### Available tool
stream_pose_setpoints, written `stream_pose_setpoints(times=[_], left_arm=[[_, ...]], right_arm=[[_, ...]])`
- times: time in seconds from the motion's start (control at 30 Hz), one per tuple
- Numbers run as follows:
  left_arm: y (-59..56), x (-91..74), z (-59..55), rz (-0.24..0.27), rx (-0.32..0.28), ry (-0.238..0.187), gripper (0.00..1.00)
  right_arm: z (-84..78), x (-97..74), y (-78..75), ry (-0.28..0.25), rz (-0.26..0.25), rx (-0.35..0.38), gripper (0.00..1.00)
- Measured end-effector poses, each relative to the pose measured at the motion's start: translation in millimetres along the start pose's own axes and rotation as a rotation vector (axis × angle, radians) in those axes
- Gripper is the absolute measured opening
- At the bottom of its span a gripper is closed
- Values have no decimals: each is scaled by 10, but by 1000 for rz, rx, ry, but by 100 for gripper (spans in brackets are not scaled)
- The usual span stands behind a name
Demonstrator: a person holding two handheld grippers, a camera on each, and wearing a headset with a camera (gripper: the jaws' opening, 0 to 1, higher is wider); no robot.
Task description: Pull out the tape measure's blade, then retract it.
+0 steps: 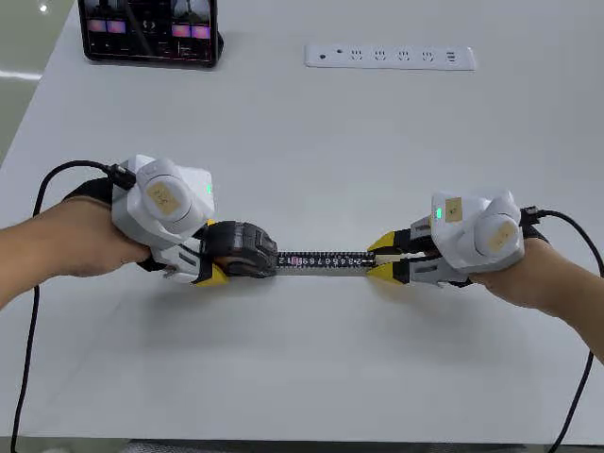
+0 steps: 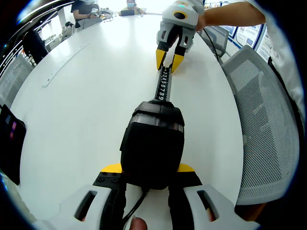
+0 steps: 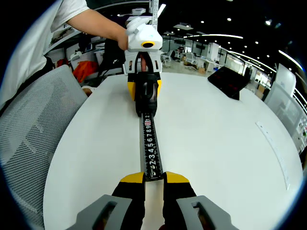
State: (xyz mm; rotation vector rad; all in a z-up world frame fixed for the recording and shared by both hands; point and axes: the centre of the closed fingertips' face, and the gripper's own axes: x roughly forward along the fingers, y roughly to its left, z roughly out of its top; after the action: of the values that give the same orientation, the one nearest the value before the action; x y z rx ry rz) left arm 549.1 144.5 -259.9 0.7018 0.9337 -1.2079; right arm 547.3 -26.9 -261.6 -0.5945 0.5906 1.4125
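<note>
A black tape measure [image 1: 238, 249] lies on the white table, held by my left gripper [image 1: 209, 262], which is shut on its case [image 2: 152, 143]. Its dark blade [image 1: 323, 259] with white numbers runs right to my right gripper [image 1: 381, 257], whose yellow-tipped jaws are shut on the blade's end. In the right gripper view the blade [image 3: 150, 152] stretches from my right gripper [image 3: 154, 179] to the case [image 3: 145, 97]. In the left gripper view the right gripper [image 2: 169, 63] pinches the blade [image 2: 163, 85] ahead.
A white power strip [image 1: 389, 57] lies at the table's far side and a dark tablet-like device [image 1: 151, 30] stands at the far left. Black cables [image 1: 33, 283] trail from both grippers. A mesh chair [image 2: 261, 120] stands beside the table.
</note>
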Motion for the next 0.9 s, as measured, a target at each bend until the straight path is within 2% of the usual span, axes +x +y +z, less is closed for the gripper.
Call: stream_pose_setpoints(times=[0.9], left_arm=[[-13, 1, 8, 5, 8, 12, 29]], right_arm=[[-207, -250, -7, 47, -10, -2, 10]])
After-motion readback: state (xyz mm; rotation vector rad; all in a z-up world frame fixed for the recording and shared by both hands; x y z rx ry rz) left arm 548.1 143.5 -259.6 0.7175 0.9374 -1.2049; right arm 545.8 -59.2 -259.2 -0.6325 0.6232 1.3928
